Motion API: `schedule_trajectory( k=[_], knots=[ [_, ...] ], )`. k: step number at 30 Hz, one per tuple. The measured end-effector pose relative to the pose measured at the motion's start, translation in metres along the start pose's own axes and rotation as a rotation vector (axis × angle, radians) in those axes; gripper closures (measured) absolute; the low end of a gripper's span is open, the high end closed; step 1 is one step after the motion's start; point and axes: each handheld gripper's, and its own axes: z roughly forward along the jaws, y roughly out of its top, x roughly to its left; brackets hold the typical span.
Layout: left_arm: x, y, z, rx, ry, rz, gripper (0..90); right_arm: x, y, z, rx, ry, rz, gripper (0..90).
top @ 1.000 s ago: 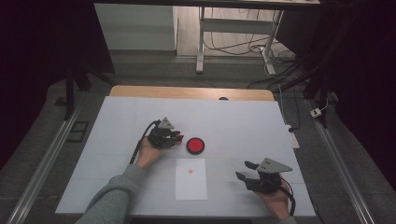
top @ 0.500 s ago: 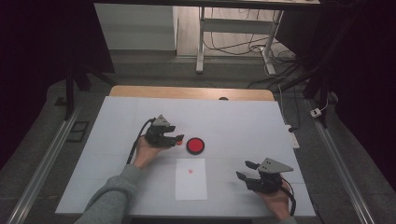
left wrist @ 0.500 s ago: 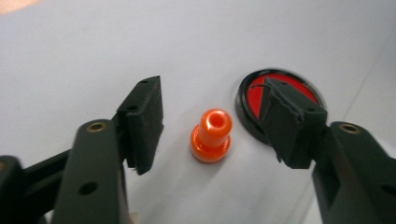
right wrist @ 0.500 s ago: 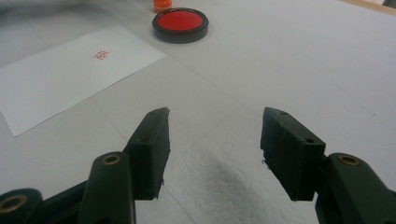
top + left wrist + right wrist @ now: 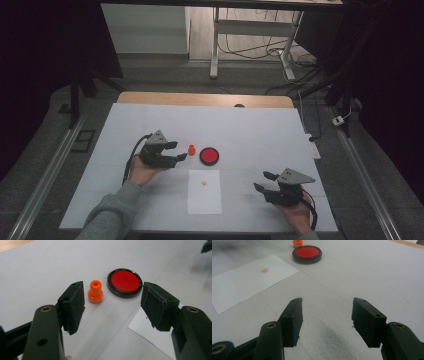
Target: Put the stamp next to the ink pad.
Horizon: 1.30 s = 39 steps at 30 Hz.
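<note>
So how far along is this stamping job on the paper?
Looks nearly done: the paper already carries a red mark, and the orange stamp stands upright on the table beside the red ink pad. The left gripper has just been opening, nothing between its jaws, with the stamp just ahead. The right gripper rests open and empty. Probably only pulling the hands away remains.

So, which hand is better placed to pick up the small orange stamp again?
Left. The left gripper is open right beside the orange stamp, jaws just opened, nothing between them. The right gripper sits farther away, beyond the paper.
</note>
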Motion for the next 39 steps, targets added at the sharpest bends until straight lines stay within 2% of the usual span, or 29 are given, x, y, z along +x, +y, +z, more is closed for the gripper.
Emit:
schedule_trajectory(
  k=[6, 9, 12, 17, 24, 28, 39],
  knots=[
    [-0.013, -0.015, -0.021, -0.014, -0.001, 0.007, 34.9, -0.003, 0.0, 0.0, 0.006, -0.004, 0.001, 41.2],
    [-0.017, -0.025, -0.031, -0.02, 0.004, -0.003, 34.3, -0.004, -0.001, 0.001, 0.006, 0.007, 0.005, 40.7],
    [-0.02, -0.038, -0.039, -0.021, 0.008, -0.016, 34.2, -0.004, -0.001, 0.002, 0.026, -0.007, -0.004, 39.5],
    [-0.025, -0.057, -0.055, -0.023, 0.01, -0.04, 33.9, -0.006, -0.002, 0.002, 0.031, 0.0, -0.004, 39.3],
    [-0.033, -0.079, -0.074, -0.018, 0.033, -0.031, 33.9, -0.008, -0.003, 0.001, 0.033, -0.002, 0.001, 39.2],
    [-0.033, -0.084, -0.078, -0.01, 0.04, -0.031, 33.7, -0.009, -0.002, -0.001, 0.028, -0.004, 0.002, 39.2],
    [-0.033, -0.083, -0.076, -0.004, 0.041, -0.03, 33.6, -0.008, -0.002, -0.002, 0.021, 0.0, -0.011, 39.2]
  ],
)
